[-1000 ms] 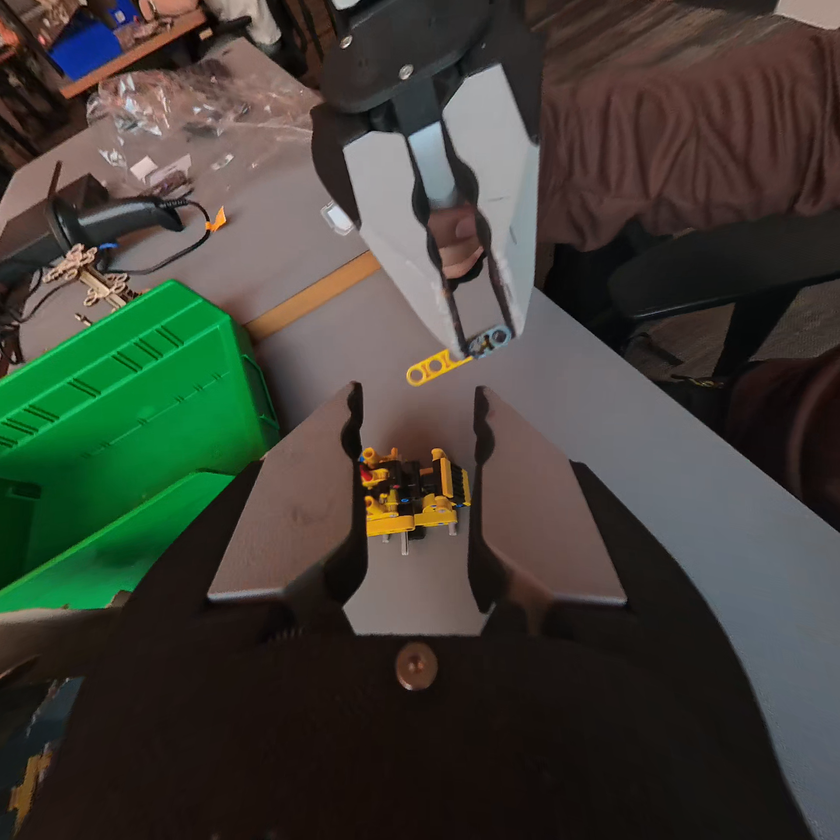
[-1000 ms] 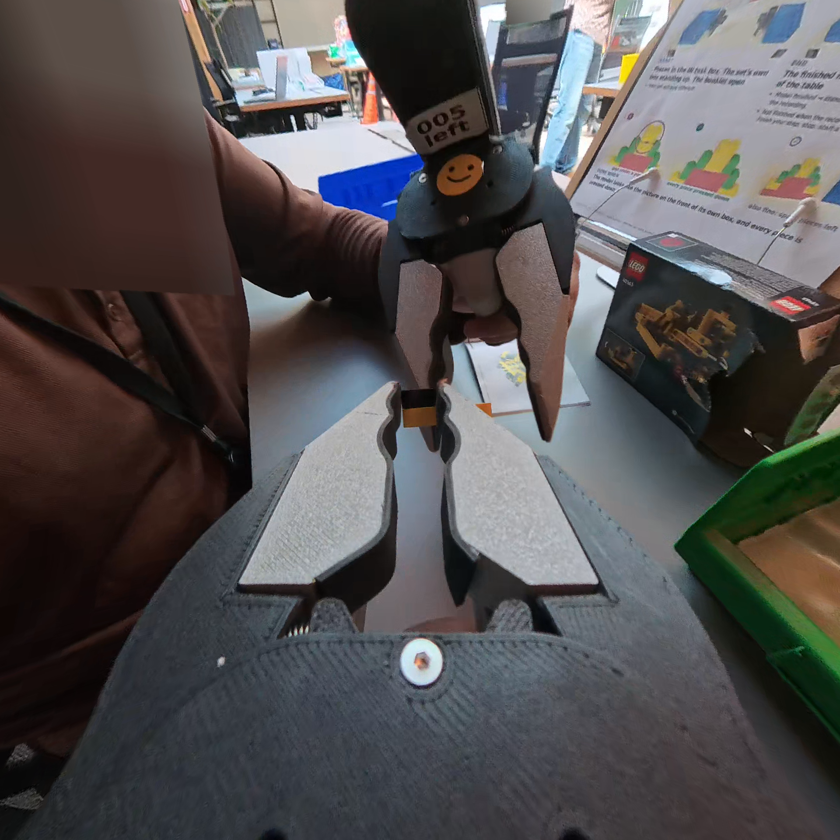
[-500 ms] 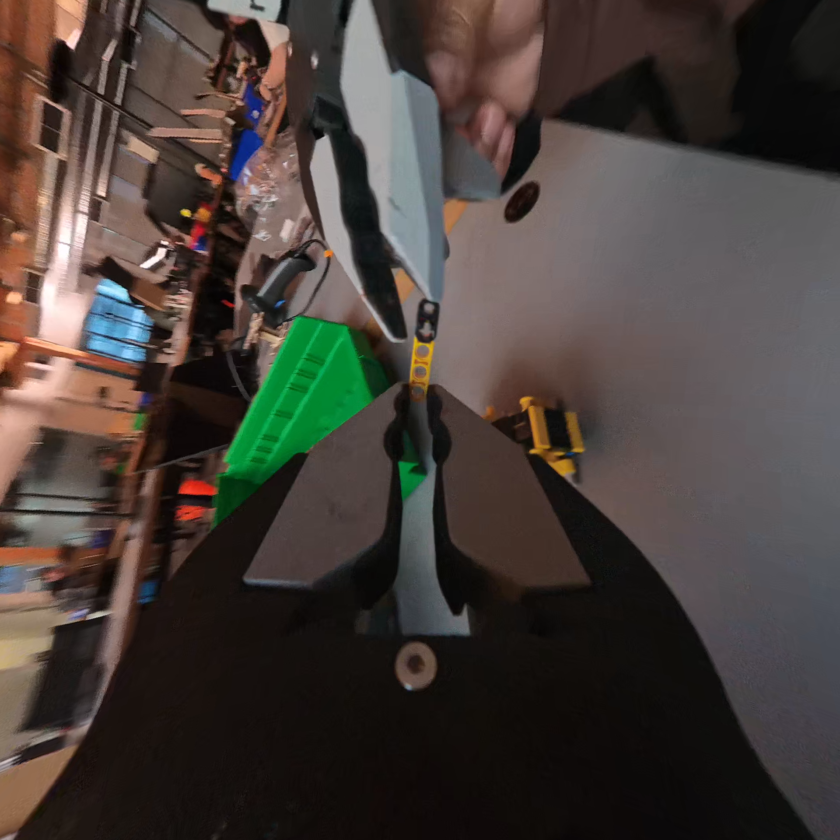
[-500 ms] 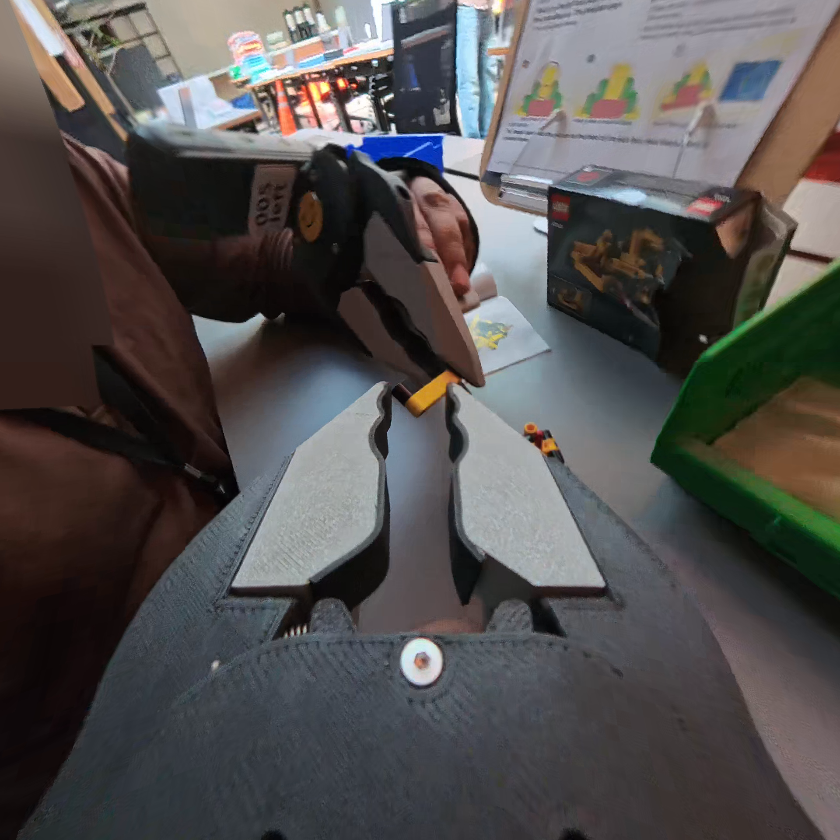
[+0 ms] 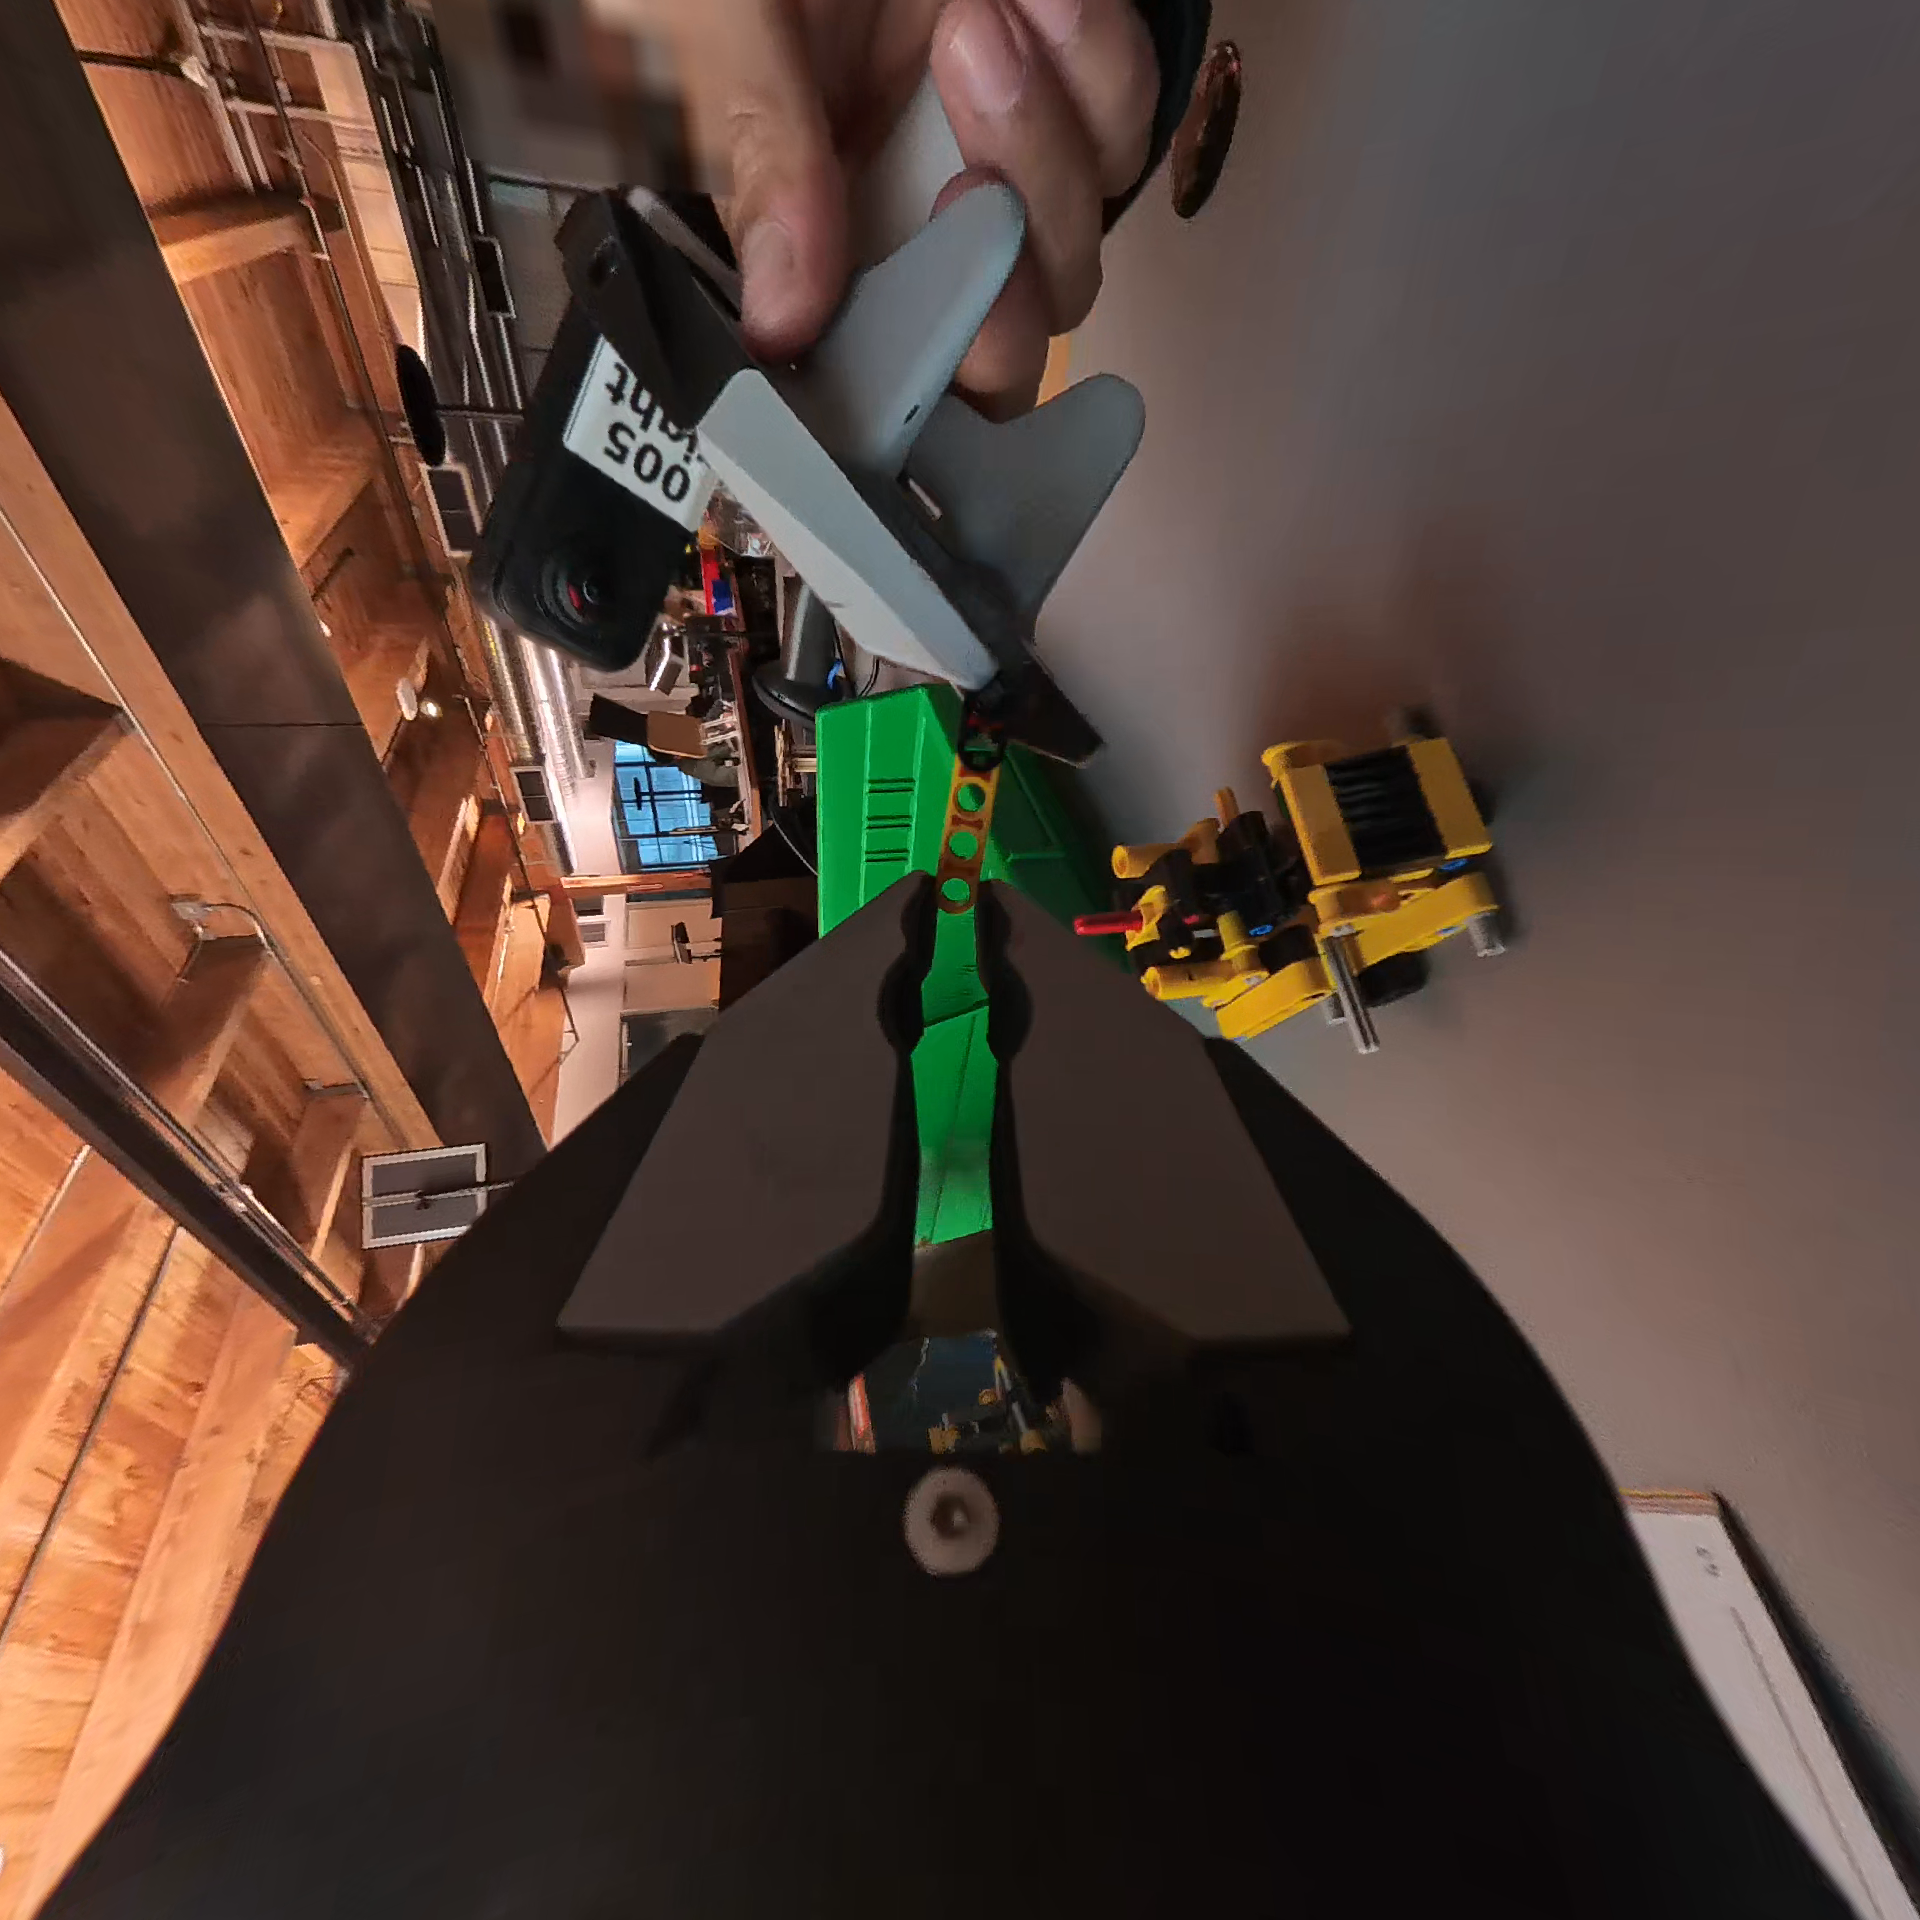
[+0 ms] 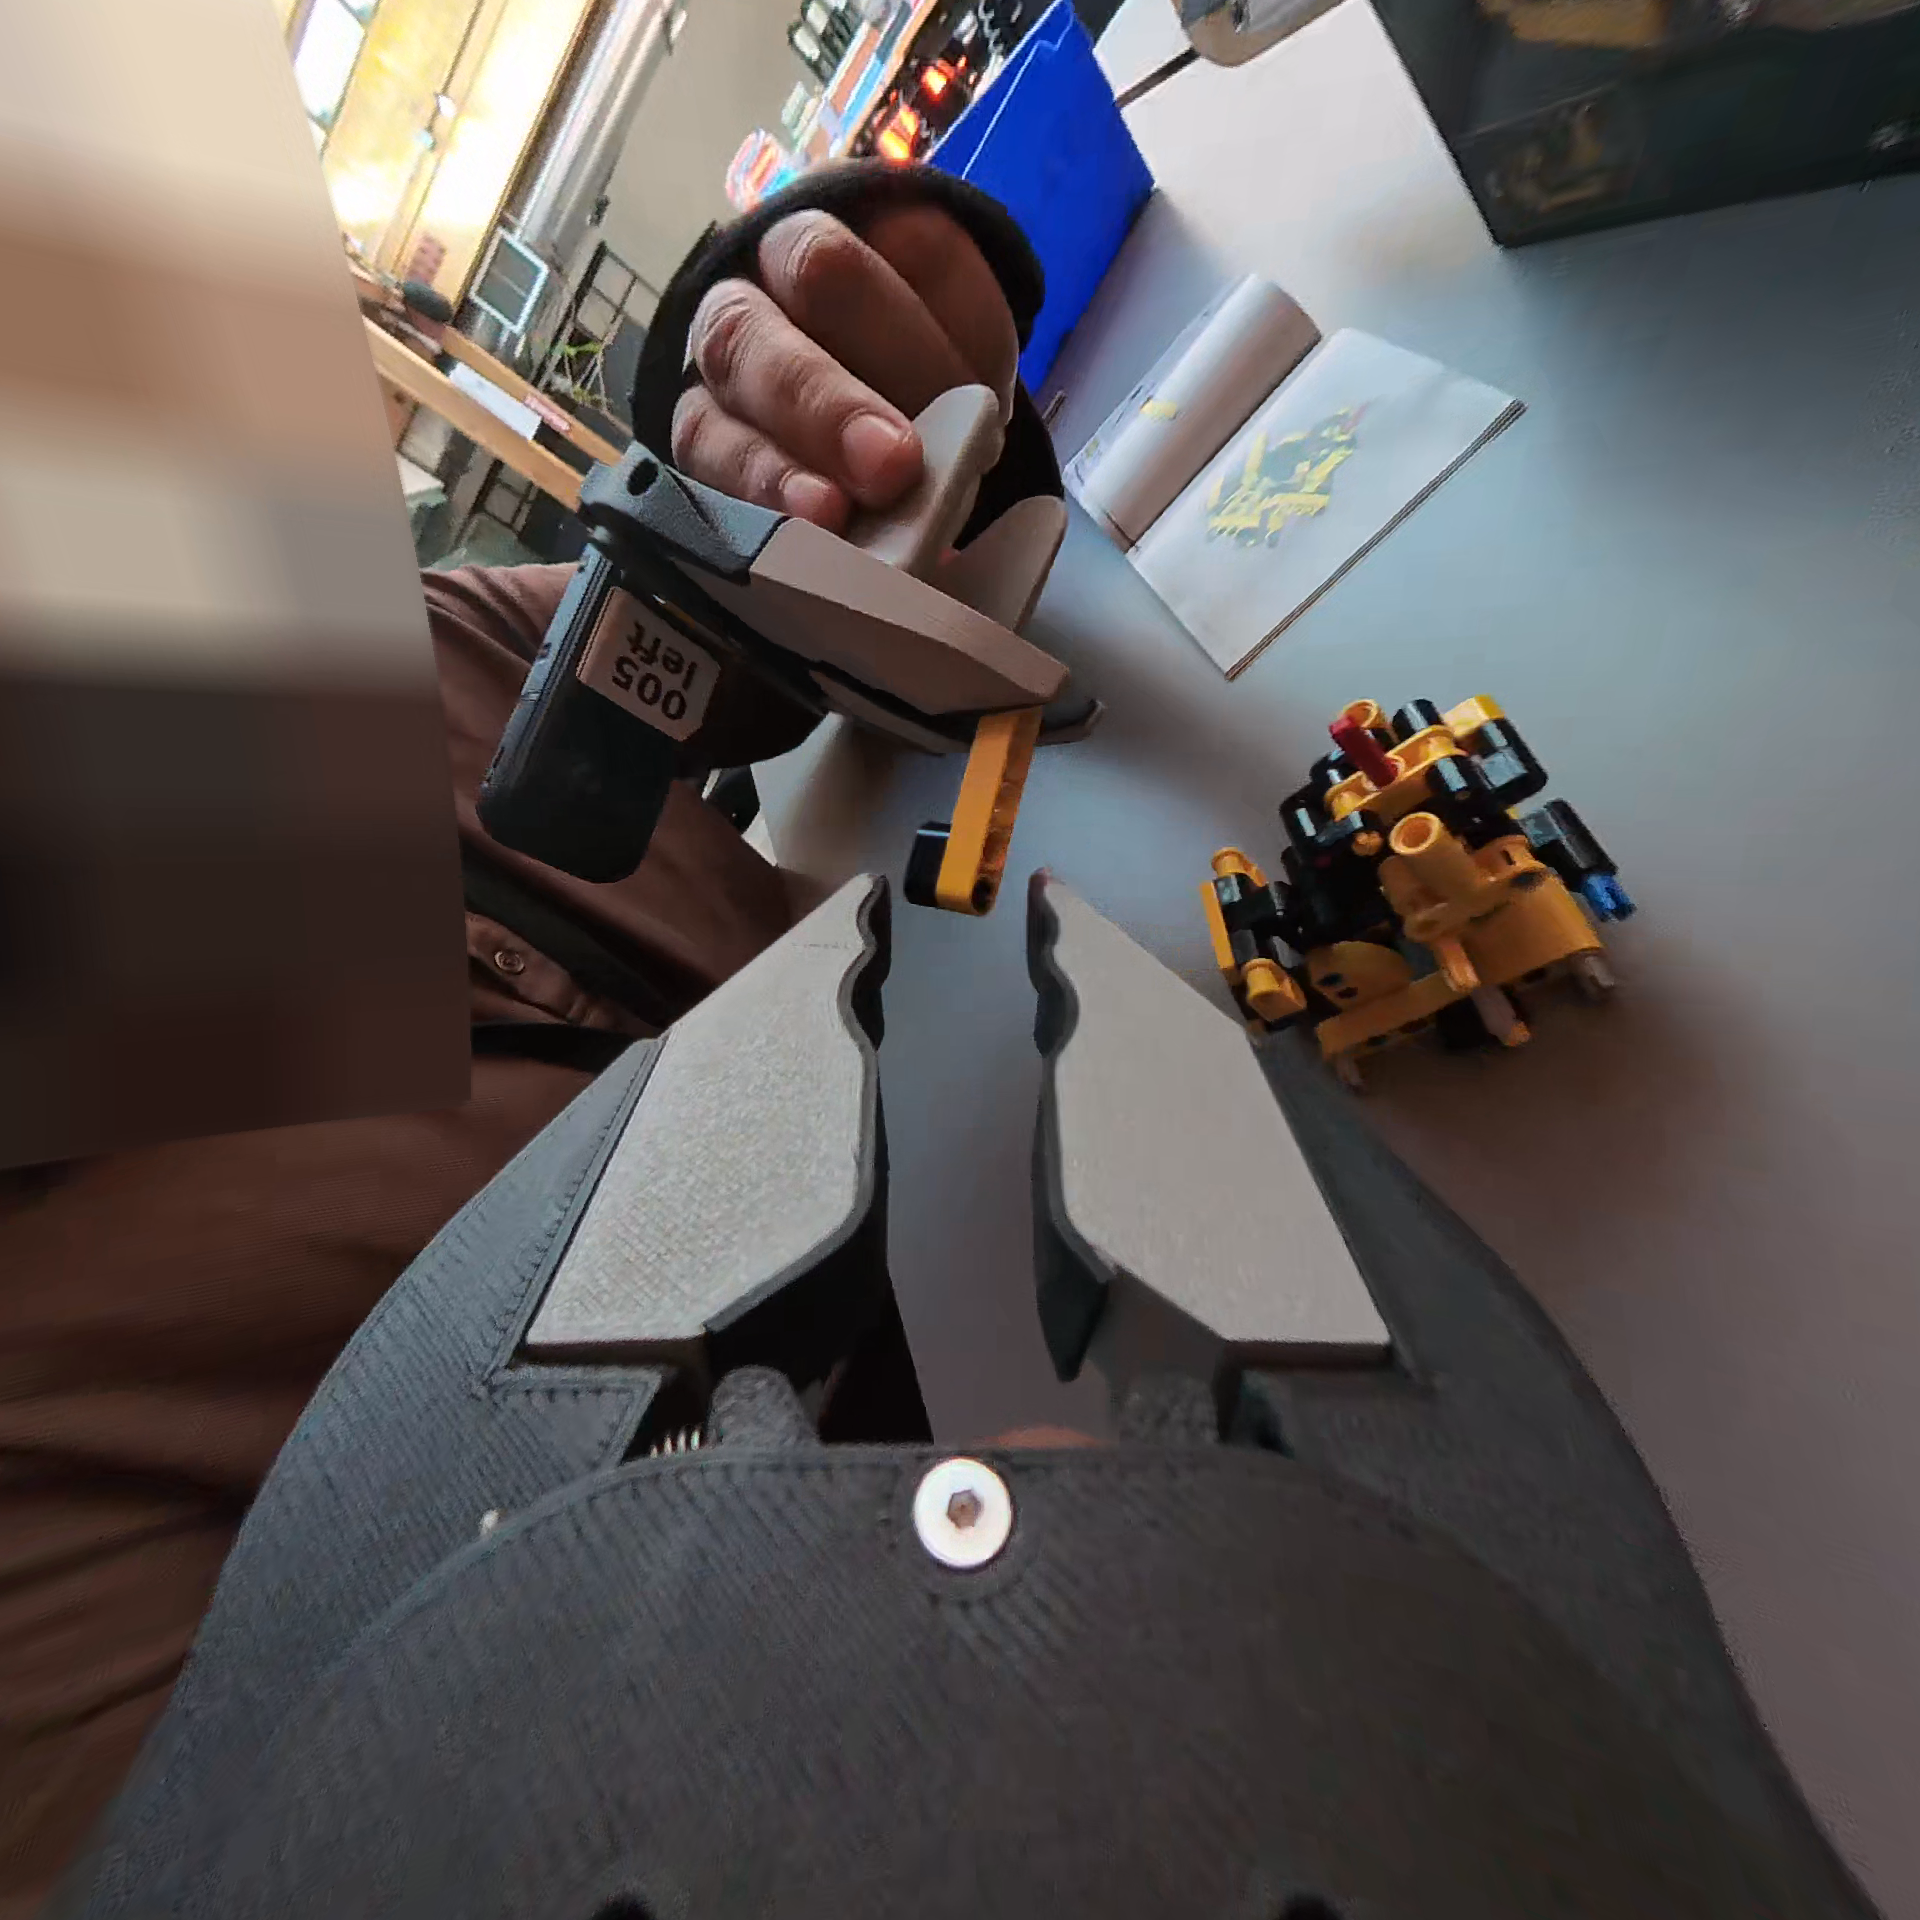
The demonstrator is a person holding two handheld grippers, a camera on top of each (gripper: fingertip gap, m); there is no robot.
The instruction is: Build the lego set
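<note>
A yellow holed beam (image 5: 962,842) with a black piece (image 6: 928,860) on its far end is held in the air above the grey table (image 5: 1558,416). My left gripper (image 5: 956,899) is shut on one end of the beam; it also shows in the right wrist view (image 6: 1039,709). My right gripper (image 6: 958,891) is open, its tips on either side of the black end without touching it; it also shows in the left wrist view (image 5: 1013,707). A partly built yellow and black vehicle (image 5: 1320,894) stands on the table to the right (image 6: 1413,904).
A green bin (image 5: 894,790) stands behind the beam. An open instruction booklet (image 6: 1299,468), a dark set box (image 6: 1662,104) and a blue bin (image 6: 1039,156) lie beyond the vehicle. The person's brown sleeve (image 6: 260,1351) fills the left side. My left and right fingertips are right by each other.
My left gripper came up from over the vehicle and shut on the beam that the right gripper held. My right gripper has now opened and let go of it.
</note>
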